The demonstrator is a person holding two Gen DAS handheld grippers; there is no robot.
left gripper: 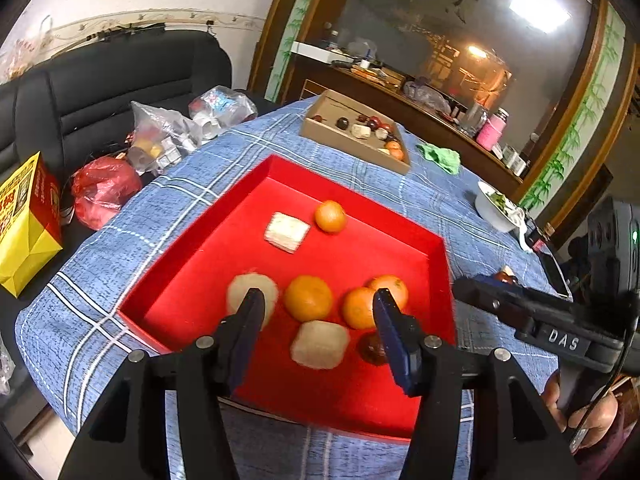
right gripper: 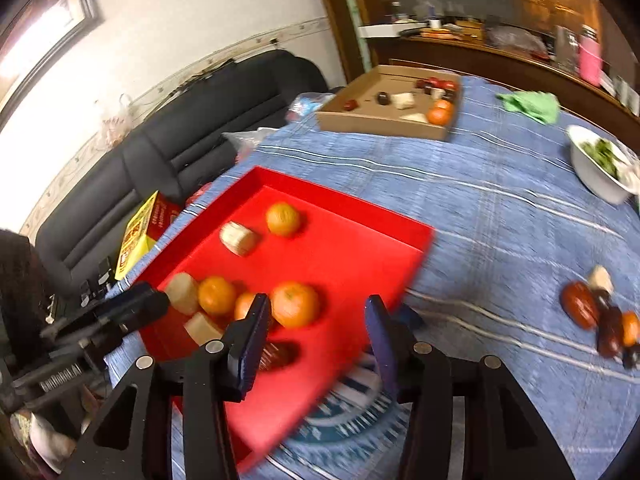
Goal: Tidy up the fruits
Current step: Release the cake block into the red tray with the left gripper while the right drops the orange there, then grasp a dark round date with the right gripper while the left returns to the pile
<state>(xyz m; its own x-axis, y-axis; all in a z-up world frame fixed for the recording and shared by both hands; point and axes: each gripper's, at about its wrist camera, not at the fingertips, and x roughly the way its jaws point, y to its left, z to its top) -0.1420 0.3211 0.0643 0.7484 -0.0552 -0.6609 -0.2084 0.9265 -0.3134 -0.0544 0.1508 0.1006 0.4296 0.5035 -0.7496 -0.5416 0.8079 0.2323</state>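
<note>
A red tray [left gripper: 224, 240] lies on the blue checked tablecloth and holds several oranges, pale chunks and a dark red date [left gripper: 371, 348]. My left gripper [left gripper: 318, 306] is open and empty above the tray's near part, over an orange [left gripper: 308, 298] and a pale chunk [left gripper: 320, 344]. My right gripper [right gripper: 316, 314] is open and empty over the tray's [right gripper: 360, 248] near right corner, beside an orange [right gripper: 295, 305] and the date [right gripper: 278, 354]. The right gripper also shows at the left wrist view's right edge [left gripper: 464, 286].
A cardboard box [left gripper: 344, 140] with more fruit stands at the table's far side. Loose fruit [right gripper: 600, 316] lies on the cloth to the right. A white bowl [right gripper: 592, 172] and green cloth [right gripper: 532, 106] are far right. Plastic bags [left gripper: 160, 136] and a black sofa [left gripper: 100, 80] are left.
</note>
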